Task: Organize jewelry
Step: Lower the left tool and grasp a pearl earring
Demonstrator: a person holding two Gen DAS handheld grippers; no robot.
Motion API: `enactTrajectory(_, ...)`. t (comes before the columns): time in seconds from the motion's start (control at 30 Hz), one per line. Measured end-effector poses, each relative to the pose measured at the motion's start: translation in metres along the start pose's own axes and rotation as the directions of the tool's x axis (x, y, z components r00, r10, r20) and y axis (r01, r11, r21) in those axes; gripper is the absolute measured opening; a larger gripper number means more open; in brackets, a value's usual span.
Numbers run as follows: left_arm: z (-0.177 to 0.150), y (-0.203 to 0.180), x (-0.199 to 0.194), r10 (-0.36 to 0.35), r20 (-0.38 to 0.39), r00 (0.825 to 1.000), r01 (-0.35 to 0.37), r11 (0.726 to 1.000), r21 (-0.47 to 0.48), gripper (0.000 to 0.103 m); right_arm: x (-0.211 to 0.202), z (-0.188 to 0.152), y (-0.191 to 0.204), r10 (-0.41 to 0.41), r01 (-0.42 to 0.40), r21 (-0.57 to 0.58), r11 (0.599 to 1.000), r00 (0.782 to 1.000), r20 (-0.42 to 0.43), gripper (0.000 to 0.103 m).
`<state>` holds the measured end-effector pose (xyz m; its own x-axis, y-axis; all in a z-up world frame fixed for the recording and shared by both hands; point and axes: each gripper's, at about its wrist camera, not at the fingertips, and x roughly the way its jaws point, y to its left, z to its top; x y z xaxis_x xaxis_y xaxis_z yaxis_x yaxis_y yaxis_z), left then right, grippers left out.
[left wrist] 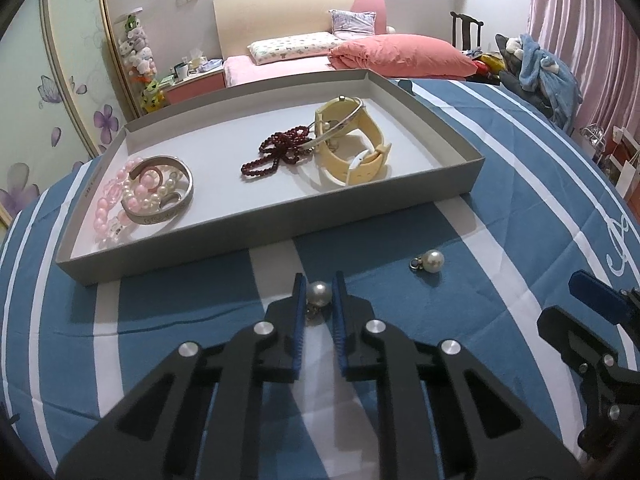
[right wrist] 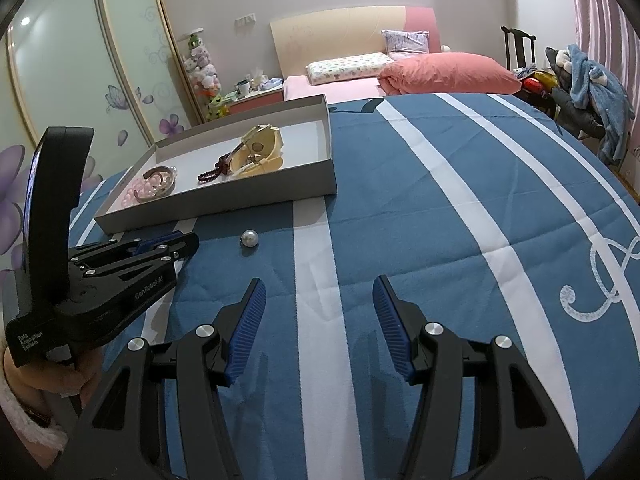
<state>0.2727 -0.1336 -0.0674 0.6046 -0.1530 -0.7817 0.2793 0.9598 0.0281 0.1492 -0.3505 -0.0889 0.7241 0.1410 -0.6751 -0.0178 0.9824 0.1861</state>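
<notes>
Left claw (left wrist: 319, 292) pinching pearl (left wrist: 319, 291) at lower centre, on bed (left wrist: 500, 208); right claw (right wrist: 319, 320) spread, empty. Could squirt out: round, slick, caught near tips. Tray (left wrist: 256, 222) just above.

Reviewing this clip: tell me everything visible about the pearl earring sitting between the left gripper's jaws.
The pearl earring is a round, glossy, white-grey bead with a small dark metal fitting hanging on its near side. It lies on the blue-and-white striped bedspread, just in front of the grey tray and outside it. The left gripper has its blue-padded jaws closed against the bead's two sides. A matching earring lies apart.
</notes>
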Motion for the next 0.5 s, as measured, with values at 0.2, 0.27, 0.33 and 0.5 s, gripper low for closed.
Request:
enactTrajectory(0.2, 0.0016, 0.0036, 0.0015, -0.006, 0.001, 1.000, 0.006, 1.000, -0.011, 0.014, 0.0012, 0.0007, 0.0012, 0.009, -0.009, 0.001, 1.000, 1.000, -0.005, 0.057)
enactTrajectory(0.27, 0.0016, 0.0044, 0.0017, -0.004, 0.000, 1.000, 0.004, 1.000, -0.010, 0.014, 0.0021, 0.0014, 0.0013, 0.010, -0.010, 0.001, 1.000, 1.000, -0.007, 0.057)
enactTrajectory(0.33, 0.0015, 0.0042, 0.0018, -0.002, 0.000, 1.000, 0.002, 1.000, -0.005, 0.014, 0.0019, 0.0019, 0.0013, 0.011, -0.011, 0.001, 1.000, 1.000, -0.008, 0.057)
enactTrajectory(0.5, 0.0015, 0.0048, 0.0021, 0.000, 0.000, 1.000, 0.000, 1.000, 0.000, 0.014, 0.0020, 0.0022, 0.0012, 0.012, -0.012, 0.004, 1.000, 1.000, -0.010, 0.057)
